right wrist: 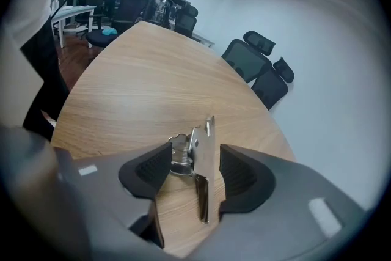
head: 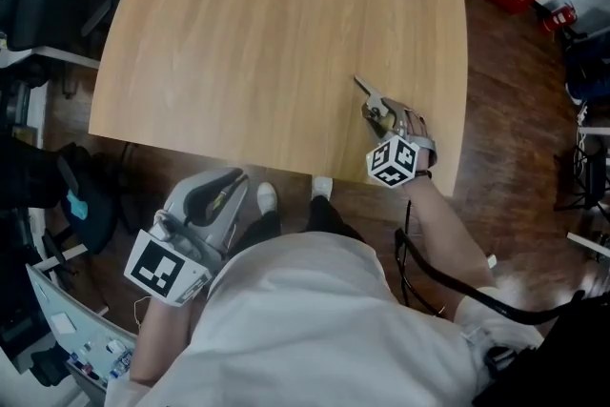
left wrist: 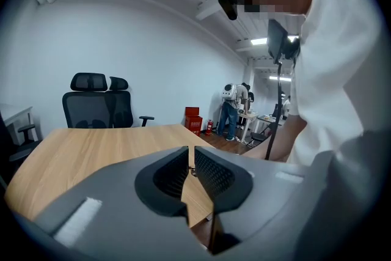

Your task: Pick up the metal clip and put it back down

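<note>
The right gripper (right wrist: 195,154) has its jaws wide apart, gripping nothing, with the metal clip (right wrist: 206,159) lying between them on the wooden table (head: 257,43) near its front right corner, bare tabletop open beyond and leftward; the left gripper (left wrist: 191,162), closed and empty, hangs off the near edge.

The person wears a white short-sleeved top (head: 315,319), dark trousers (head: 295,222) and what look like white shoes (head: 266,197). The left gripper (head: 229,186) and right gripper (head: 379,116) are pale grey, rounded shells, each bearing a white cube (head: 393,161) with black square markers. The fingers (right wrist: 149,169) are black with ribbed pads. A black cable (head: 448,279) trails beside the right forearm.
</note>
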{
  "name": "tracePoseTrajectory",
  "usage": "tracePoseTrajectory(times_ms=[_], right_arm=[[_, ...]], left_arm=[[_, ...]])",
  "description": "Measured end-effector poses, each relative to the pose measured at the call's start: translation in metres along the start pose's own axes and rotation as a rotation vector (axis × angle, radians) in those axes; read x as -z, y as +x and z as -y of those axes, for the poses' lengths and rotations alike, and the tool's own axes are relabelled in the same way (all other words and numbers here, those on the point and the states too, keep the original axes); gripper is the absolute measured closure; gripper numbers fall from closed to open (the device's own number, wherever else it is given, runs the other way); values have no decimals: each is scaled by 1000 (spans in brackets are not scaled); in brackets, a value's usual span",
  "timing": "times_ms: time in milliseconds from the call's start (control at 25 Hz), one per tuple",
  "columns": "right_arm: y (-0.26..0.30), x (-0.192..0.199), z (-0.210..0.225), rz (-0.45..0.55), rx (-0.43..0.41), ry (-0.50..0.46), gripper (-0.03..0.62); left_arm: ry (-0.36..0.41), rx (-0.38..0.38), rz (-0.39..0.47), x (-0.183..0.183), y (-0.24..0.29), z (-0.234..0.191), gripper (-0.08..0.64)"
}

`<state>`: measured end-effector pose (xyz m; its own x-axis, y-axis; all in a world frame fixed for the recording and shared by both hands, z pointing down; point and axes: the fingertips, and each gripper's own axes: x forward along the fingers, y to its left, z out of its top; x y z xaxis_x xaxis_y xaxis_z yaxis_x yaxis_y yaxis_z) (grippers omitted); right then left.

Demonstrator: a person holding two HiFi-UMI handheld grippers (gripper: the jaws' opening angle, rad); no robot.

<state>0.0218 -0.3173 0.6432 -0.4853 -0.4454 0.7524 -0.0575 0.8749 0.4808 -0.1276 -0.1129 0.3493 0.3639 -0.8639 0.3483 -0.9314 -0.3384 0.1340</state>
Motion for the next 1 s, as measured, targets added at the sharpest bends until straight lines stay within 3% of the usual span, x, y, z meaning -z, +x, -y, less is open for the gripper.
tracePoseTrajectory(times_ms=[200, 400, 640, 800, 1000], right_arm=[[-35, -15, -1, 50, 39, 55, 353], [-111, -34, -20, 120, 103, 130, 353], [-231, -46, -91, 200, 168, 318, 353], [-307, -32, -162, 197, 154, 455, 354], [-384, -29, -201, 289, 173, 485, 354]], left_arm=[[18, 23, 19, 9, -17, 8, 529], [65, 53, 88, 18, -52, 28, 531], [74, 135, 152, 52, -111, 76, 531], [37, 200, 138, 91, -140, 112, 529], [67, 223, 135, 112, -169, 152, 531]])
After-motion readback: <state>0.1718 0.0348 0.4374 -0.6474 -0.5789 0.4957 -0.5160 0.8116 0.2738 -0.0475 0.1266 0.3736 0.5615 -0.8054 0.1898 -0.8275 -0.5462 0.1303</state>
